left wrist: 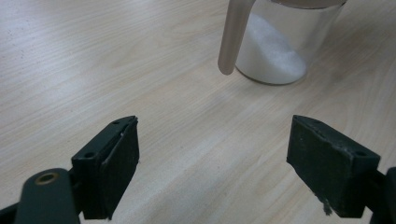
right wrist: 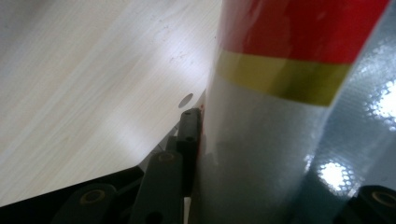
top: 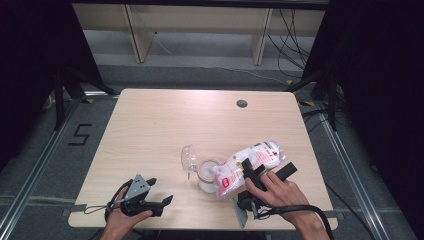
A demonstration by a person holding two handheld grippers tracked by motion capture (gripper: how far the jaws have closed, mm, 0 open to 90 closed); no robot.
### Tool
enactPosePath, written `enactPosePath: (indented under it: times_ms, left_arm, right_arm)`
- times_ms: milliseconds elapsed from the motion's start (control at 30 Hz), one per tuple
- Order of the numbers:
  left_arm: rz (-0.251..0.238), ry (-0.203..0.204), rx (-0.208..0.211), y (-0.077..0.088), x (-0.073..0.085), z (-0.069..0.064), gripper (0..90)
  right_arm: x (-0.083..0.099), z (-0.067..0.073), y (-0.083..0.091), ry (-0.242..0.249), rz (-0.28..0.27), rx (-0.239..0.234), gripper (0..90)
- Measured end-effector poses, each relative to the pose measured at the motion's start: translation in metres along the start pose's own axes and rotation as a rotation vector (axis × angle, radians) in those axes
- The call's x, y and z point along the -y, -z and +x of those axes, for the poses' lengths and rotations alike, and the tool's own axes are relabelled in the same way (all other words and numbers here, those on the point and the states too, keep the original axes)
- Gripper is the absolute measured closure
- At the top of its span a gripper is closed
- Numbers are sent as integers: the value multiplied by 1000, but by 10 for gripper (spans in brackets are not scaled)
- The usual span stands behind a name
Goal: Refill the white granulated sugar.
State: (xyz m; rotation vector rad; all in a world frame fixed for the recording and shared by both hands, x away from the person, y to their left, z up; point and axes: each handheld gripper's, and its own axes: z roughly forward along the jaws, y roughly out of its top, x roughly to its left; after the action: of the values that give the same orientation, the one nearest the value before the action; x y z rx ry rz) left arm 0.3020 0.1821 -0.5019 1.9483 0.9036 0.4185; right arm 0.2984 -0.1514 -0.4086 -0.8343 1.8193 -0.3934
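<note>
Holding a white plastic bag with a red label, the right gripper has its jaws clamped on the bag's sides, tilting its low end over the open glass jar near the table's front middle. That jar is part full of white grains, its clear lid flipped up just beside the bag. Off to the left near the front edge, the left gripper sits with jaws spread wide on nothing, well apart from the jar.

A white bag with a red label tilts over an open glass jar part-filled with white powder.
</note>
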Motion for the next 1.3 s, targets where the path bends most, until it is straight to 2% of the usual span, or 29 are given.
enactPosePath:
  times_ms: [200, 300, 333, 367, 567, 600, 633, 667, 733, 767, 800, 833, 867, 900, 1067, 1100, 1200, 1233, 1300]
  left_arm:
    - [-4, -15, -1, 1, -1, 2, 166]
    - [-1, -20, 1, 1, -1, 1, 166]
    - [-1, -19, 1, 1, -1, 1, 166]
    - [-2, 1, -2, 0, 0, 0, 166]
    - [2, -5, -5, 1, -1, 0, 166]
    - [-2, 0, -1, 0, -1, 0, 166]
    - [-3, -1, -2, 0, -1, 0, 166]
    - [-4, 1, -2, 0, -1, 0, 167]
    - [-4, 2, -2, 0, 0, 1, 166]
    - [-3, 0, -3, 0, 0, 1, 166]
    - [-3, 3, 0, 0, 0, 0, 166]
    - [-3, -1, 0, 0, -1, 0, 167]
    - [-4, 1, 0, 0, -1, 0, 166]
    - [-4, 1, 0, 0, -1, 0, 167]
    - [-4, 2, 0, 0, -1, 0, 167]
    - [-4, 1, 0, 0, -1, 0, 167]
    - [-3, -8, 0, 0, -1, 1, 167]
    - [-1, -1, 1, 0, -1, 1, 167]
    - [0, -26, 1, 1, -1, 2, 166]
  right_arm:
    - [2, -7, 0, 27, 3, 4, 736]
    - [2, -7, 0, 24, 2, 4, 736]
    - [2, -7, 1, 25, 2, 1, 736]
    - [2, -7, 1, 24, 4, 8, 736]
    - [4, -5, 1, 35, 6, -10, 739]
    - [5, -5, 1, 26, 5, -9, 740]
    - [5, -4, 1, -4, -2, 2, 740]
    - [7, -6, 2, 26, 2, -8, 741]
    - [7, -6, 3, 24, 10, -3, 743]
    - [8, -7, 3, 20, 6, -11, 743]
    - [7, -3, 3, -49, -3, -8, 743]
    - [6, -1, 3, -76, -2, -10, 744]
    - [6, -2, 3, -64, 4, -1, 744]
    - [8, -6, 4, -18, 12, -17, 745]
    - [8, -6, 5, -17, 11, -18, 747]
    - [9, -7, 4, 17, 0, -6, 747]
    - [9, -3, 5, -59, 2, -12, 748]
    - [9, -5, 6, -23, 9, -20, 748]
    - [9, -3, 5, -53, 1, -16, 748]
